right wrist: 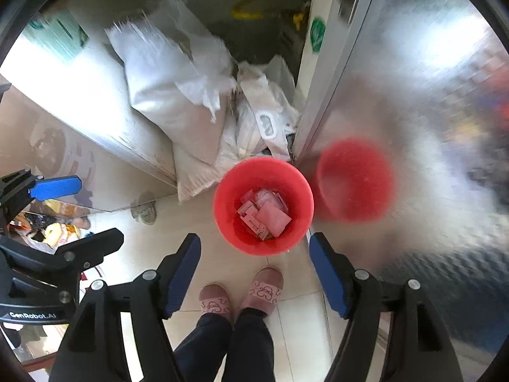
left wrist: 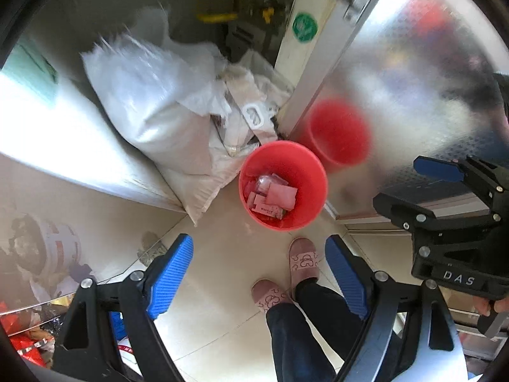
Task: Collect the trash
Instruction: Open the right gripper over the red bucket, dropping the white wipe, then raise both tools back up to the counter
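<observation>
The red bin (left wrist: 283, 184) (right wrist: 263, 205) stood on the pale tiled floor (left wrist: 222, 273) (right wrist: 296, 315), directly below both cameras, with a small heap of pink wrappers (left wrist: 273, 199) (right wrist: 265, 215) lying in its bottom. Just beside it rose a shiny metal panel (left wrist: 407, 102) (right wrist: 413, 127) that showed a blurred red reflection of the bin. On the far side, white sacks (left wrist: 149, 108) (right wrist: 178, 95) leaned against each other, the nearest one touching the bin's rim (or so it looked from above). A person's pink slippers (left wrist: 302, 262) (right wrist: 264, 286) and dark trouser legs stood near the bin. The left gripper (left wrist: 259, 281) (right wrist: 71, 210) hung above the floor with its blue-padded fingers spread wide and nothing between them. The right gripper (right wrist: 254, 278) (left wrist: 416, 184) also pointed down over the bin, its fingers apart and empty.
</observation>
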### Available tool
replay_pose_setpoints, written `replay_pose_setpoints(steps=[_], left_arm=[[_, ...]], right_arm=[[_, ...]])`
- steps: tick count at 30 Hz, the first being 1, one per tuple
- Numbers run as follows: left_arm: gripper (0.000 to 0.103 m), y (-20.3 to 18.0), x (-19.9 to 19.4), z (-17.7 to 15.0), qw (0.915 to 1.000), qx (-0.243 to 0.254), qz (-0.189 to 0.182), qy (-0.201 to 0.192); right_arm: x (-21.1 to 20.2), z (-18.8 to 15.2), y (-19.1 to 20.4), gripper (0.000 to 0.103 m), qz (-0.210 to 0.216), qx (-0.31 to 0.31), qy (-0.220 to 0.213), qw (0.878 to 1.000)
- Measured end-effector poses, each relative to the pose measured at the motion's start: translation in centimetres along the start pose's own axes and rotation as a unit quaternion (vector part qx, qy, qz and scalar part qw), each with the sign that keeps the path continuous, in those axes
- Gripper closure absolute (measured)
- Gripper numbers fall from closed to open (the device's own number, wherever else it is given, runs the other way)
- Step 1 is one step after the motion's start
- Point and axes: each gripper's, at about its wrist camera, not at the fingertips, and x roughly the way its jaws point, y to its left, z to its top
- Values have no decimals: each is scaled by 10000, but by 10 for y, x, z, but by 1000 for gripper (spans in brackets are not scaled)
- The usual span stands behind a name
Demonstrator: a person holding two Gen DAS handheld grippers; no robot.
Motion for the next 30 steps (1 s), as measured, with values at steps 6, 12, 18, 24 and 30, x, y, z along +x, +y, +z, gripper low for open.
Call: replay_pose_setpoints(steps=[6,12,18,24,30], left_arm=[[19,-5,-74,4,9996,-2,-48,-264],[19,-18,-143,14,9976,212,49,-653],[19,-34,-200,30,9944,259,-71,-1026],[19,-55,-239,53,9895,502,-121,-1349],[19,-76,-271,82,9841,782,-157,-1588]], right_arm=[[-67,3,8,23,-55,-5,-272,9996],[-137,10,14,14,-285,9,-608,9977],[-198,14,10,10,-463,78,-1044,9934],[-246,19,-1,9,-802,277,-1442,9859],[-278,29,-18,9,-975,522,-1630,9804]])
